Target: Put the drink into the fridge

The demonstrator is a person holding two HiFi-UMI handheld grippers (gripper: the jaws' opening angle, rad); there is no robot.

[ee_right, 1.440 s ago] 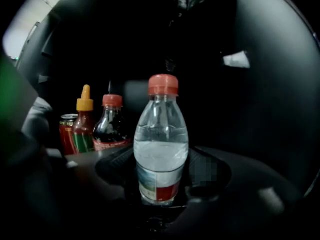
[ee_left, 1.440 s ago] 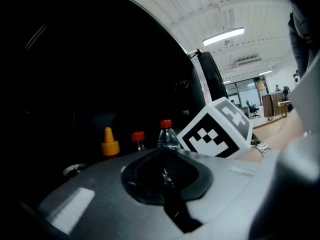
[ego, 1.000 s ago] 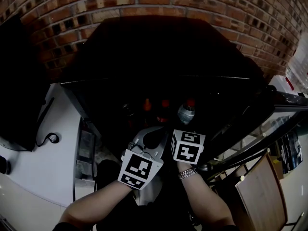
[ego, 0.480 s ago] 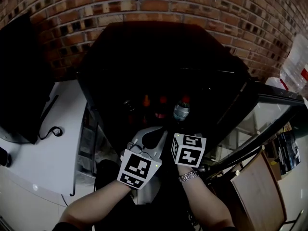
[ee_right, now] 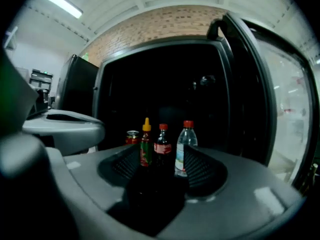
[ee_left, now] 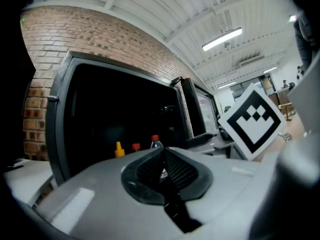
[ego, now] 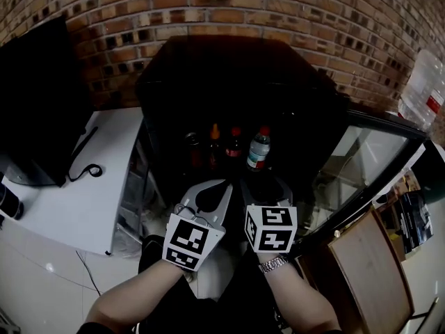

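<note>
So the fridge (ego: pixel 229 68) is a dark box against the brick wall (ego: pixel 278 5) at the top of the head view, with its glass door (ego: pixel 361 165) swung open to the right. The drink (ego: pixel 258 149), a clear bottle with a red cap, stands upright inside, at the right end of a row with a dark cola bottle (ego: pixel 235 145), a yellow-capped bottle (ego: pixel 215 141) and a can (ego: pixel 192 143).

The right gripper (ego: pixel 264 188) sits just in front of the opening, clear of the drink. Its jaws are apart and closing with nothing in them (the bottles only show through the gap). The left gripper (ego: pixel 211 192), beside it, is clamped together and empty.

At the left there's a white counter (ego: pixel 69 200) with a black monitor (ego: pixel 35 110) and a looped cable (ego: pixel 87 172). A wooden board (ego: pixel 368 270) is at lower right. The left gripper view shows a white beamed ceiling with tube lights (ee_left: pixel 222 38).
</note>
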